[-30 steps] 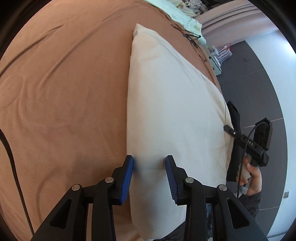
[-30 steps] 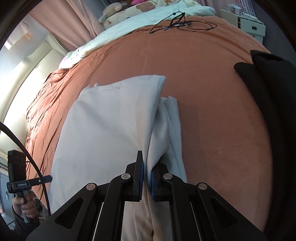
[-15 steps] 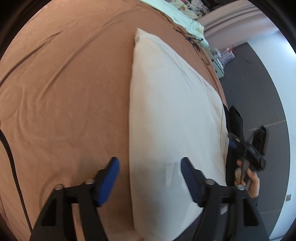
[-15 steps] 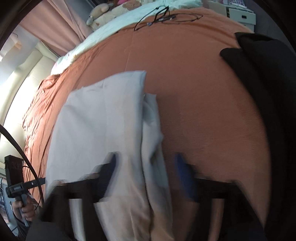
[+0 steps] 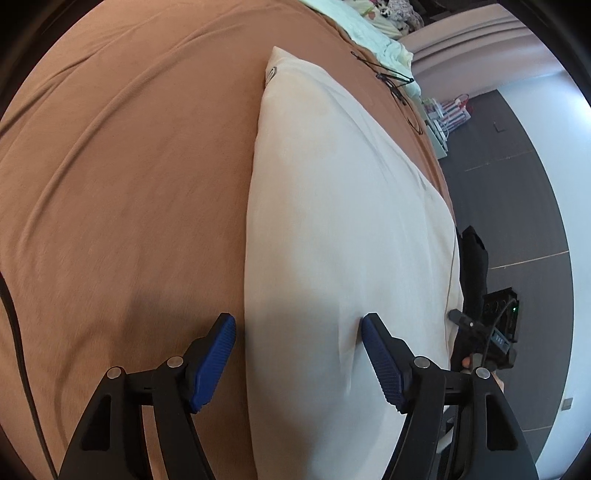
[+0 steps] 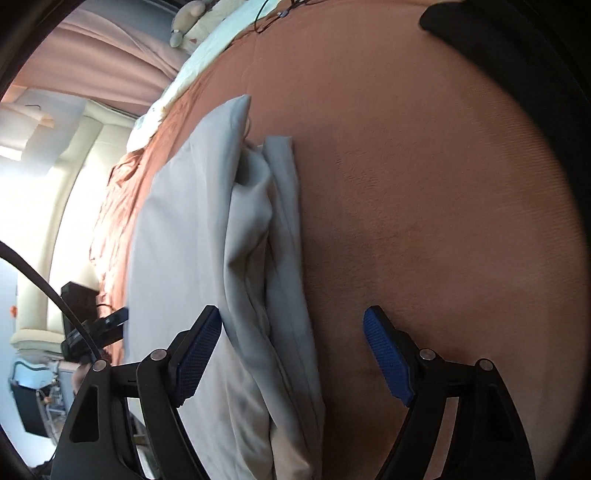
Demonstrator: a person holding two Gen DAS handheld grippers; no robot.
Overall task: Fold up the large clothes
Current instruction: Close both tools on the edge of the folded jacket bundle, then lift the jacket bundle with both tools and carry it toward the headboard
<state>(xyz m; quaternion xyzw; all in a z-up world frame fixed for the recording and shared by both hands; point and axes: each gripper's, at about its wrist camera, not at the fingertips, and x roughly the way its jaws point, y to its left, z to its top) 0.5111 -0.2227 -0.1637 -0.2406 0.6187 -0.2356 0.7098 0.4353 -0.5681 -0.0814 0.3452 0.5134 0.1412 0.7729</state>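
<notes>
A large cream garment point(image 5: 343, 229) lies folded lengthwise on the brown bedspread point(image 5: 122, 192). My left gripper point(image 5: 297, 328) is open just above the garment's near end. Its left finger is over the bedspread and its right finger is over the cloth, holding nothing. In the right wrist view the same garment point(image 6: 184, 240) shows its stacked folded layers point(image 6: 280, 258) along the right edge. My right gripper point(image 6: 291, 321) is open and straddles those layers without pressing them. Each gripper also appears in the other's view: the right gripper point(image 5: 495, 336) and the left gripper point(image 6: 92, 328).
A black garment point(image 6: 517, 59) lies at the far right of the bed. Black cables point(image 5: 391, 79) and a pale green quilt point(image 5: 362, 26) lie at the bed's far end, near a plush toy point(image 6: 188, 14). Dark floor point(image 5: 517, 192) runs beside the bed.
Both grippers have opened. The right one was shut on the folded edge, let it drop onto the bed, then sank and rolled. The left one spread wide and shifted slightly.
</notes>
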